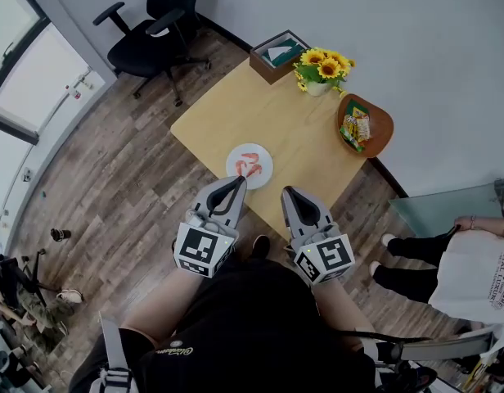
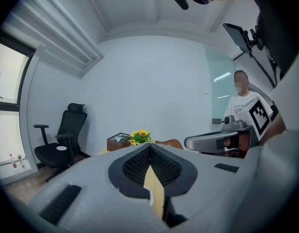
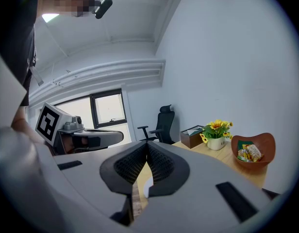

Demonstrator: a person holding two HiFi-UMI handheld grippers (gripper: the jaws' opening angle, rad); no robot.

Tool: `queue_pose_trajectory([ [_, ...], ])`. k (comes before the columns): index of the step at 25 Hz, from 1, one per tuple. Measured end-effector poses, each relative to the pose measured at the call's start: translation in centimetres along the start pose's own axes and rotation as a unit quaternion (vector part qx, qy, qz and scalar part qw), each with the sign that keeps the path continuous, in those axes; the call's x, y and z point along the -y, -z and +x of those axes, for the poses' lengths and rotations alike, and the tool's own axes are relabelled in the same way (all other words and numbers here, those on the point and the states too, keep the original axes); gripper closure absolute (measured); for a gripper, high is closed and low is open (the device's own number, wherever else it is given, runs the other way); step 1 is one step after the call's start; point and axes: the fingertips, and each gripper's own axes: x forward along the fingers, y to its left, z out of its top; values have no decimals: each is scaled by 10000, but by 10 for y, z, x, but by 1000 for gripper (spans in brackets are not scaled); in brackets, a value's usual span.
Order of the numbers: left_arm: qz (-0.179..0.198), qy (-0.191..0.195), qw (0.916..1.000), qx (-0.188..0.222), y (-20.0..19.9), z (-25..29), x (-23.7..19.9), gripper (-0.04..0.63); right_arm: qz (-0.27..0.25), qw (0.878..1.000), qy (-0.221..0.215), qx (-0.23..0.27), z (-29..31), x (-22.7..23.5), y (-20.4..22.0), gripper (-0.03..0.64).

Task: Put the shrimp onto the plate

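Orange-red shrimp point(image 1: 249, 167) on a white plate point(image 1: 265, 171). Beyond the plate: yellow sunflowers point(image 1: 324, 62), brown bowl point(image 1: 381, 127), black chair point(image 1: 150, 33).

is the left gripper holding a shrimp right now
No, the left gripper has its jaws shut together with nothing between them, and the shrimp lie on the plate.
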Motion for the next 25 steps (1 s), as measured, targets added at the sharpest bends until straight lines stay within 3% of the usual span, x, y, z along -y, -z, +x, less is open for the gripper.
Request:
queue_pose_trajectory([
  [14, 175, 80, 9996, -204, 8, -3, 3, 591, -188, 9998, -53, 25, 5, -10, -4, 614],
  [25, 102, 120, 9995, -278, 14, -2, 4, 591, -257, 9997, 35, -24, 5, -8, 0, 615],
])
